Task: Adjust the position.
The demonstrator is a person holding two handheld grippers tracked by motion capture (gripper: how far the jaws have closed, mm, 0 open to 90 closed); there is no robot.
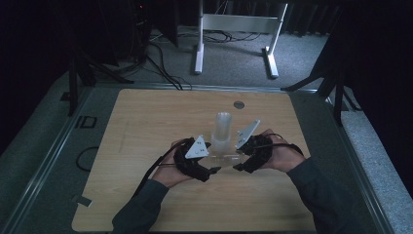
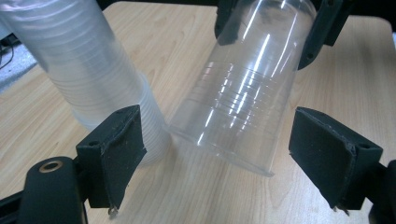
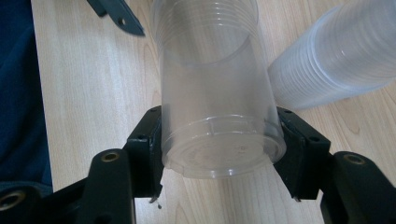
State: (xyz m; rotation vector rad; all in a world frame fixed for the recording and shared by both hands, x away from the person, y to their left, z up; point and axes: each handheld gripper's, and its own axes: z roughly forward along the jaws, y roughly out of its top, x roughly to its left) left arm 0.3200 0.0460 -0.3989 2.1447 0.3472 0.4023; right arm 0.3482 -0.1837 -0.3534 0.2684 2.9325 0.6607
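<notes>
A single clear plastic cup (image 3: 210,84) lies roughly level just above the wooden table (image 1: 146,117). My right gripper (image 3: 219,158) is shut on its base end, one pad on each side. The cup's open rim (image 2: 219,149) points toward my left gripper (image 2: 224,163), whose jaws stand open on either side of the rim without touching it. In the high view the cup (image 1: 226,158) shows faintly between the left gripper (image 1: 214,170) and the right gripper (image 1: 238,167). A tall stack of clear cups (image 1: 223,129) stands upside down right behind them; the stack (image 2: 84,70) is close beside the left jaw.
A small round metal disc (image 1: 238,104) sits in the tabletop behind the stack. A white desk frame (image 1: 234,34) and cables lie on the carpet beyond the table's far edge. Dark sleeves (image 1: 141,209) come in from the near edge.
</notes>
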